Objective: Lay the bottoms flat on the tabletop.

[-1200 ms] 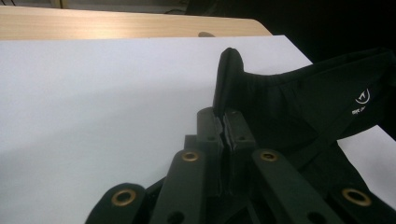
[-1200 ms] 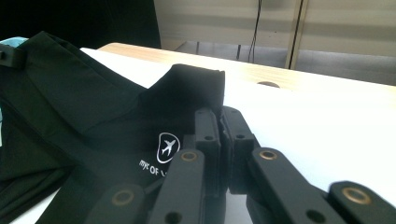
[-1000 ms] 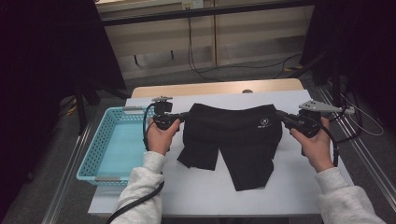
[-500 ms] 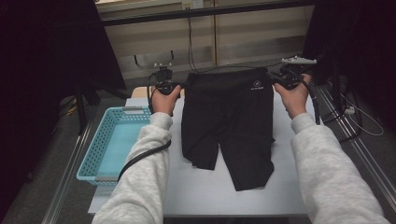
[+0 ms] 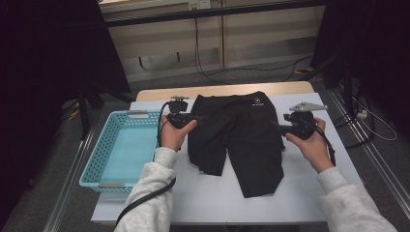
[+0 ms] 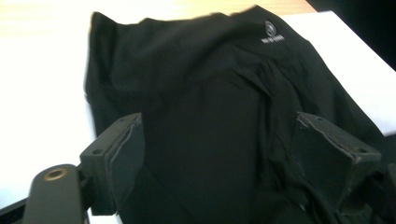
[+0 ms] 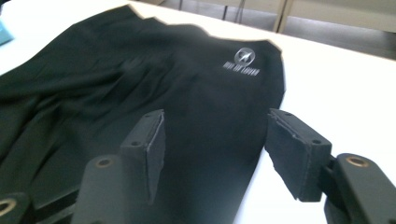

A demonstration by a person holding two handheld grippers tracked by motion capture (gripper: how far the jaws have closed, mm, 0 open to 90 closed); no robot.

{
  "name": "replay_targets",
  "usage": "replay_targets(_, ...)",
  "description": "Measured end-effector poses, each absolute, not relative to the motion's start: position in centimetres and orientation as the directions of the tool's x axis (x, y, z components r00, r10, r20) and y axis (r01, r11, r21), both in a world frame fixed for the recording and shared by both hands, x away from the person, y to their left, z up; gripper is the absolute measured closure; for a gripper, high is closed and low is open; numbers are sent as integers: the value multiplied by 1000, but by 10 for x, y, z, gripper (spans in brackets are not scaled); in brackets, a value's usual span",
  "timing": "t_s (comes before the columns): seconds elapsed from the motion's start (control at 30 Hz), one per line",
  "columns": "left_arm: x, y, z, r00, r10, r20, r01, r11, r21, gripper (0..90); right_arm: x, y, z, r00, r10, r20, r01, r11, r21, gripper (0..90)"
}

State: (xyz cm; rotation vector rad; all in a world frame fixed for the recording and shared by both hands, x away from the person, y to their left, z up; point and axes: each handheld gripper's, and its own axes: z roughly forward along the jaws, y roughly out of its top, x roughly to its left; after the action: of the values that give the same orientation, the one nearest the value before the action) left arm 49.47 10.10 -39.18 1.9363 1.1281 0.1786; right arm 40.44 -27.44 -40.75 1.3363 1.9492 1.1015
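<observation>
White table (image 5: 309, 193) under dim room light carries a pair of black stretch shorts with a small white logo (image 5: 241, 135), now lying flat at the frame's centre, waistband toward the top. Half a second ago both tongs held that waistband up. The left tongs (image 5: 196, 117) and right tongs (image 5: 275, 126) have just been opening; both stand apart over the cloth, gripping nothing. Spreading looks done; folding likely comes next. A turquoise plastic basket (image 5: 104, 159) waits at the left.

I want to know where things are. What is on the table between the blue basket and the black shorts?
In the high view, the left hand-held gripper and the hand holding it sit between the blue basket and the black shorts.
</observation>
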Motion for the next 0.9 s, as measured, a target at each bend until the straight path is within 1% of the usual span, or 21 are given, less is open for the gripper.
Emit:
replay_targets(0.1, 481, 100, -396, 592, 757, -278, 637, -227, 737, 149, 383, -271, -415, -389, 921, 19, 505, 196, 841, 344)
replay_targets(0.33, 454, 96, -405, 640, 727, -250, 612, -286, 737, 128, 347, -263, -431, -420, 907, 36, 497, 196, 845, 331)
replay_targets(0.5, 442, 93, -411, 666, 709, -232, 592, -314, 742, 124, 340, -264, -440, -417, 908, 41, 507, 194, 840, 329)
replay_targets(0.6, 436, 94, -415, 668, 706, -235, 588, -308, 748, 122, 339, -264, -440, -414, 909, 52, 505, 182, 844, 329)
replay_targets(0.73, 431, 97, -421, 668, 708, -230, 589, -313, 745, 111, 337, -261, -443, -426, 904, 41, 505, 200, 840, 329)
replay_targets(0.8, 430, 96, -423, 675, 704, -221, 589, -334, 736, 109, 335, -260, -443, -429, 903, 32, 507, 211, 835, 328)
replay_targets(0.9, 426, 95, -423, 685, 697, -213, 581, -346, 736, 108, 333, -261, -441, -427, 904, 32, 504, 208, 838, 326)
